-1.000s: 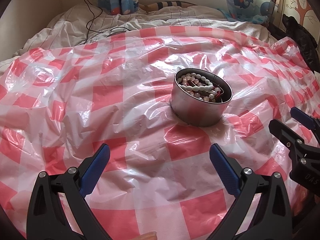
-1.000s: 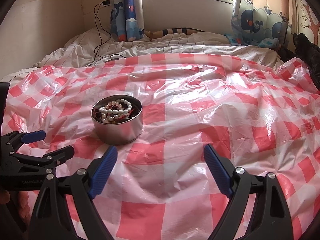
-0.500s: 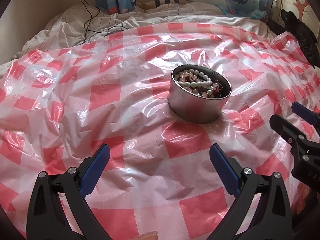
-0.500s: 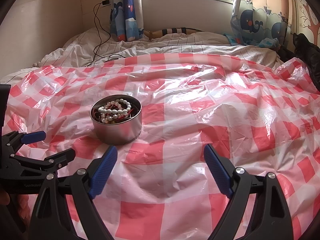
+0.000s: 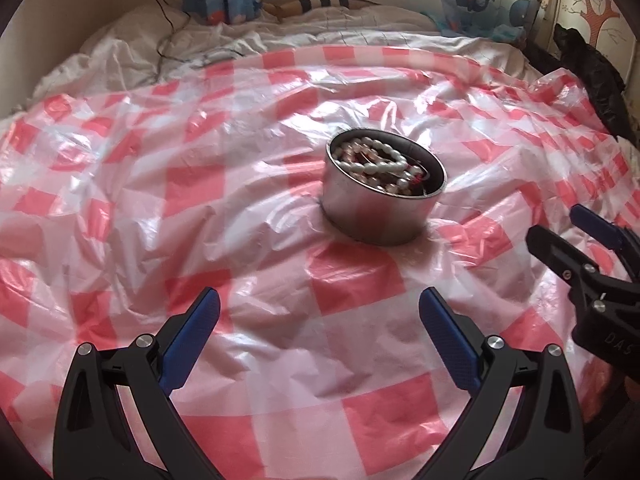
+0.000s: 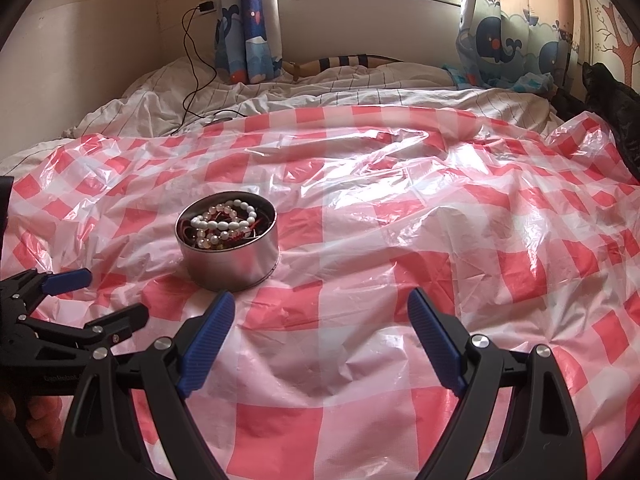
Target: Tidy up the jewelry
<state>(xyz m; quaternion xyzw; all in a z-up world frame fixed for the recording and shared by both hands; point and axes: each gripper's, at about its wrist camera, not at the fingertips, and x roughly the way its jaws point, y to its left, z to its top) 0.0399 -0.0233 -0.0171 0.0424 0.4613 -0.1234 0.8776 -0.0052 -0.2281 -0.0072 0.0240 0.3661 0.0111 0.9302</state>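
Nearing the tin [image 5: 382,200], our left gripper [image 5: 316,320] has crept closer; both grippers' fingers gape empty, right gripper [image 6: 320,322] alongside, beads [image 6: 226,222] inside.

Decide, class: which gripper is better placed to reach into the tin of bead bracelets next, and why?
Probably the left gripper: the tin sits nearly straight ahead of its open jaws. From the right gripper, also open, the tin lies off to the left.

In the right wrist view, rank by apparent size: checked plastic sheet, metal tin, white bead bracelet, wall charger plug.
1. checked plastic sheet
2. metal tin
3. white bead bracelet
4. wall charger plug, though it is farthest away, so its true size against the bracelet is unsure.
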